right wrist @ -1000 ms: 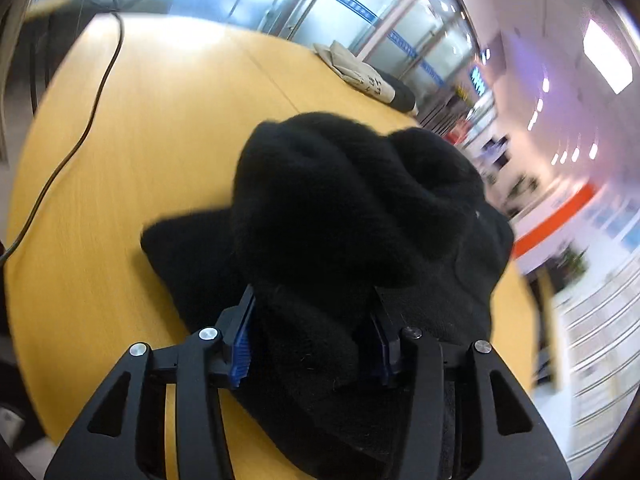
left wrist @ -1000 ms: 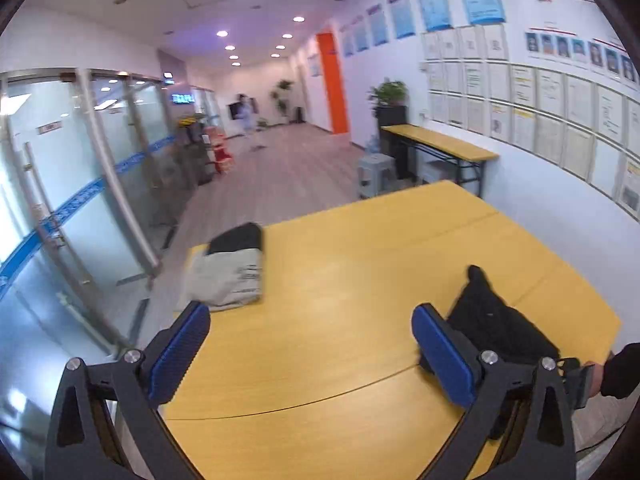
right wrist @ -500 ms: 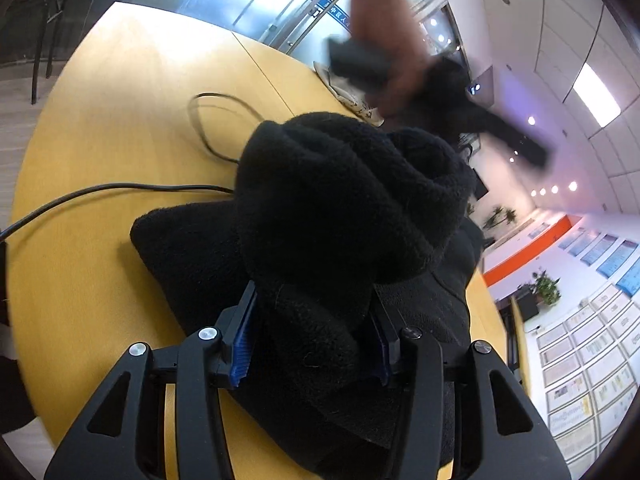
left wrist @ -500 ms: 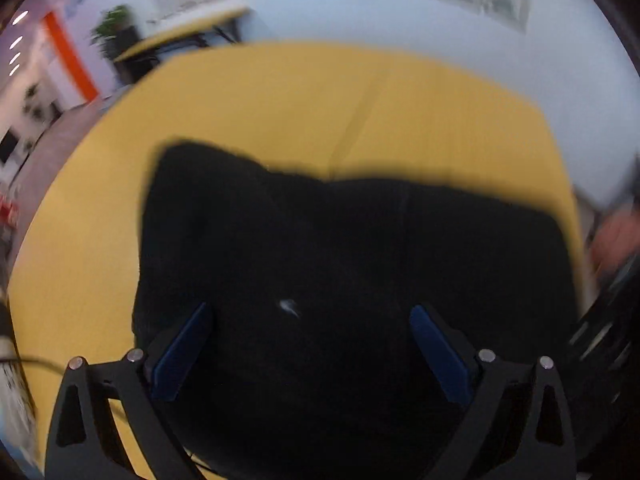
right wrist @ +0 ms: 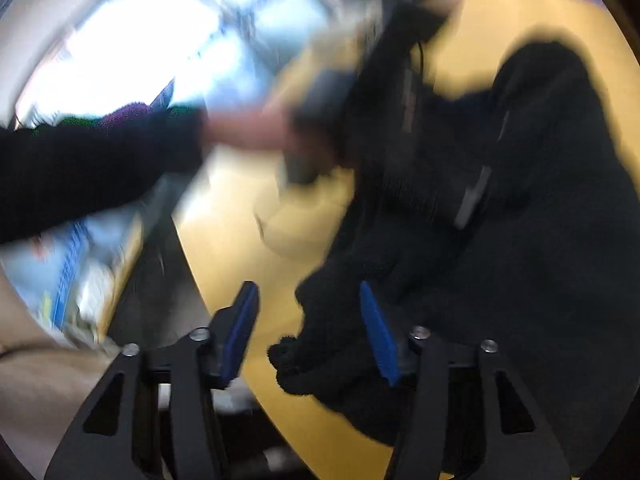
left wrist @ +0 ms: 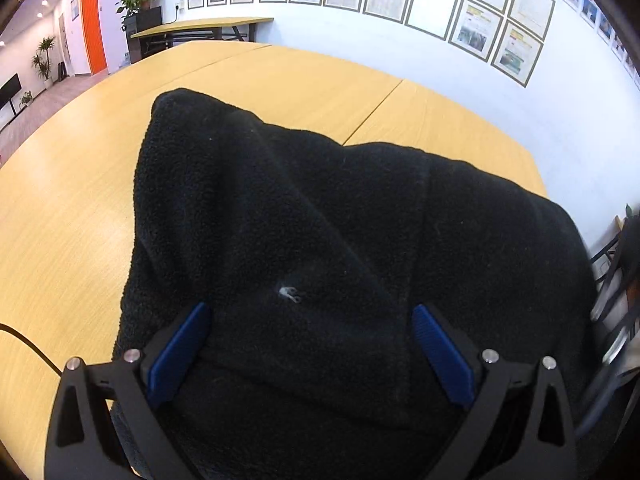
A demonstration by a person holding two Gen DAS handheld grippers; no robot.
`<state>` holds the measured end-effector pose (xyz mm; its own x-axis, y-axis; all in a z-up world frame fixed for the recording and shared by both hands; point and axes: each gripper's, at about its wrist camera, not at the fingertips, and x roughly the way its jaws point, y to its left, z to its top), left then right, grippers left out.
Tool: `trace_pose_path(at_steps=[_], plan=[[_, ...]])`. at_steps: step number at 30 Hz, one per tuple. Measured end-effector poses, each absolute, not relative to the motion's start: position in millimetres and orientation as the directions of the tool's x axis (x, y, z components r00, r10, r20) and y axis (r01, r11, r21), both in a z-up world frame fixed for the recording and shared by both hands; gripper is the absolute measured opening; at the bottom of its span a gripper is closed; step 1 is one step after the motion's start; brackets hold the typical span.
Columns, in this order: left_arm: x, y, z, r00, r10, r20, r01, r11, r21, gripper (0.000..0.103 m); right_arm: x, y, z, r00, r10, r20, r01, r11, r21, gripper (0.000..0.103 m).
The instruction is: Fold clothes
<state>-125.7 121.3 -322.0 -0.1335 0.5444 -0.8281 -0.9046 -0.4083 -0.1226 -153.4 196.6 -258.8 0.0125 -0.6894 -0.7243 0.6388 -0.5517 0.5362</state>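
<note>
1. A black fleece garment is lying bunched on the yellow bench.
2. The left claw is hovering over the fleece, blue pads spread wide, gripping nothing.
3. The right claw has just been opening; a fleece edge is sitting between its parted pads, unpressed.
4. The right view is motion-blurred.

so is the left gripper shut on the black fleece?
No, the left gripper is open, its blue pads standing wide apart over the black fleece.
</note>
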Motion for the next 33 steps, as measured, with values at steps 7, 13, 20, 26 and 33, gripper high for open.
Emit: trace_pose_path(at_steps=[7,13,20,26,33], plan=[[-121,116,-316,-0.122,0.556,-0.822,-0.904,-0.405,-0.139,0.103,-127,201,-275,-0.008,-0.663,-0.749,0.618,-0.592,0.518,0.026],[-96,109,-284,-0.134,0.616,-0.777,-0.919,-0.371,-0.135,0.103,-114,189,-275,-0.059,-0.688,-0.723,0.649,-0.577,0.496,0.033],[-68,109,-321,-0.203,0.564,-0.801,-0.929,-0.369,-0.024,0.103,-105,198,-220,-0.089,-0.771,-0.631,0.639,-0.530,0.557,0.070],[-3,90,-254,-0.177,0.628,-0.757,-0.963,-0.271,0.001,0.102,-158,258,-176,-0.156,-0.862,-0.482,0.552,-0.480,0.681,0.085],[79,100,-310,-0.126,0.492,-0.862,-0.985,-0.162,0.052,0.103,-227,264,-257,-0.019,-0.812,-0.583,0.354,-0.551,0.756,0.087]])
